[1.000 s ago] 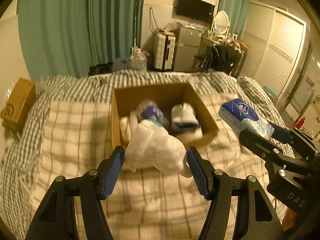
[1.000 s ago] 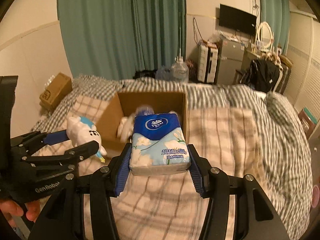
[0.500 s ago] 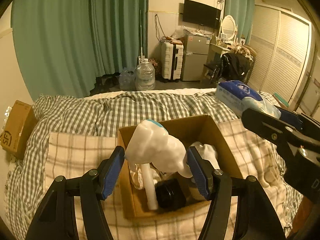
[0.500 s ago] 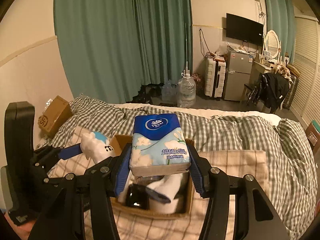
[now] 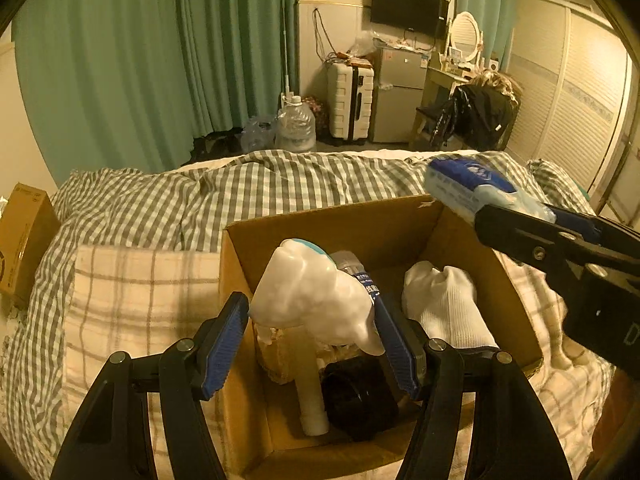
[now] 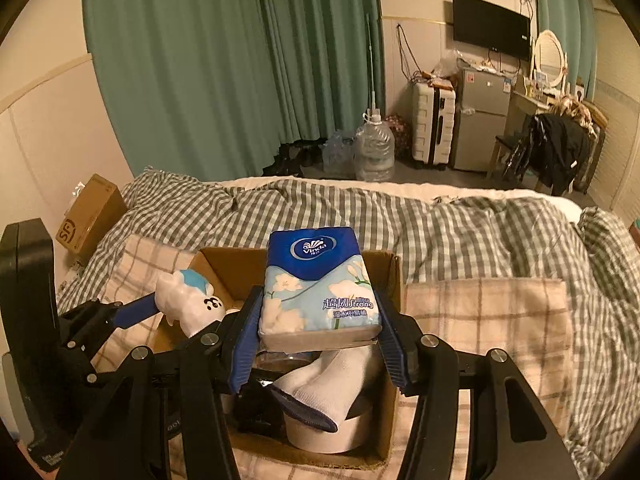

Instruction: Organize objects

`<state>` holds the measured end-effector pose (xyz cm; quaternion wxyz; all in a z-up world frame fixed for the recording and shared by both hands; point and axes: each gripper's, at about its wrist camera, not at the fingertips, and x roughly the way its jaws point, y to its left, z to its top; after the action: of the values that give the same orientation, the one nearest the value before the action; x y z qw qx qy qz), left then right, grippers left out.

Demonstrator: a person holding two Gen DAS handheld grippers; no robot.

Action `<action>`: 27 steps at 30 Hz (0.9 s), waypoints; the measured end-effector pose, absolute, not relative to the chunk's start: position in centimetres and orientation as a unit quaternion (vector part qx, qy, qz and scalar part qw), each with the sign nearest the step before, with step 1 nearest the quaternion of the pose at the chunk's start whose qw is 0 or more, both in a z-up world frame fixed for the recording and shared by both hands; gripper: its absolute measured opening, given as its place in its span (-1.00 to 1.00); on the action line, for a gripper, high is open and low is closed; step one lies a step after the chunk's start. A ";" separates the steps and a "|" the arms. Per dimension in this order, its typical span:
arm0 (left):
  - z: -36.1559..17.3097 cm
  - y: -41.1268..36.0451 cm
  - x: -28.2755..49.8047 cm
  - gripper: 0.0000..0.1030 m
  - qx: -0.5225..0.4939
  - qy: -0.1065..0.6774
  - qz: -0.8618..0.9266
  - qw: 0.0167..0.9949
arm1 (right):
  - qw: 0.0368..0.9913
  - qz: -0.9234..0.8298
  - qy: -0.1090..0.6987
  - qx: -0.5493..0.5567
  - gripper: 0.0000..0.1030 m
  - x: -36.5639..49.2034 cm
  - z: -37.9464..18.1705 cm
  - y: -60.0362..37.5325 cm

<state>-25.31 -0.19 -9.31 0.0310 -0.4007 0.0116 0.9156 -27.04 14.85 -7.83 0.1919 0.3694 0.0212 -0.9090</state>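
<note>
My left gripper [image 5: 312,320] is clamping a white plush toy [image 5: 312,300] between its blue pads [image 5: 224,340], the jaws drawn in narrow on its soft body. The toy has a teal patch on top and a small black face print, which is showing in the right wrist view [image 6: 192,304]. I am holding it in the air over the near left part of the cardboard box [image 5: 400,220].

My right gripper [image 6: 320,340] is pinching a blue pack of tissues [image 6: 318,284] by its two sides, the jaws closed in against the wrapper. I am holding the pack level above the box, over its right half; from the left wrist view it [image 5: 472,188] is hanging above the box's far right corner.

The box is sitting open on a pale plaid blanket [image 5: 132,292], which is lying over a grey checked duvet [image 5: 260,188]. Inside the box, white socks [image 5: 444,304] are lying at the right, a black round object [image 5: 356,396] is sitting at the near side, a white tube [image 5: 310,404] is lying just left of it, and a clear bottle with a blue label [image 5: 360,276] is lying behind the toy. A roll of white tape [image 6: 328,432] is showing under the socks.

Left of the box, at the duvet's edge, a smaller brown carton [image 5: 24,240] is standing. Beyond the box, green curtains [image 5: 160,60] are hanging.
</note>
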 end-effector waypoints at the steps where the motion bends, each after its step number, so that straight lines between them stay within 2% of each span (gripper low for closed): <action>1: -9.4 -0.1 -25.3 0.29 -0.399 0.012 0.916 0.031 | 0.194 -0.908 0.019 0.370 0.03 -27.2 -8.0 14.8; 5: -9.4 -0.1 -25.6 0.34 -0.403 0.004 0.915 0.034 | 0.198 -0.906 0.012 0.373 0.05 -27.6 -8.4 14.8; 6: -9.4 -0.1 -25.6 0.46 -0.404 0.003 0.914 0.031 | 0.200 -0.906 0.009 0.373 0.11 -27.7 -8.4 14.8; 7: -9.3 -0.1 -25.6 0.57 -0.403 0.003 0.915 0.027 | 0.199 -0.907 0.008 0.371 0.34 -27.7 -8.3 14.8; 8: -9.1 -0.2 -25.4 0.80 -0.399 0.002 0.916 0.022 | 0.196 -0.910 0.006 0.366 0.50 -27.6 -8.1 15.0; 9: -8.8 -0.2 -25.2 0.90 -0.393 0.001 0.919 0.018 | 0.189 -0.914 0.005 0.360 0.74 -27.4 -7.8 15.2; 18: -3.5 -0.3 -22.3 1.00 -0.352 0.003 0.936 0.012 | 0.155 -0.934 0.006 0.320 0.78 -24.7 -2.5 17.3; 23: 2.3 -0.8 -19.1 1.00 -0.290 -0.009 0.957 0.008 | 0.141 -0.952 0.008 0.271 0.92 -21.4 2.2 18.9; 24: 3.1 -0.9 -18.6 1.00 -0.281 -0.009 0.960 0.006 | 0.138 -0.956 0.008 0.259 0.99 -20.5 3.1 19.2; 27: 5.7 -0.8 -16.5 1.00 -0.247 -0.007 0.969 -0.002 | 0.130 -0.965 0.005 0.227 0.99 -18.2 5.4 20.0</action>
<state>-16.51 -0.81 5.72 -0.0023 -0.2467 -0.0070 0.9691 -18.18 19.98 5.38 0.1296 0.2266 0.0050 -0.9653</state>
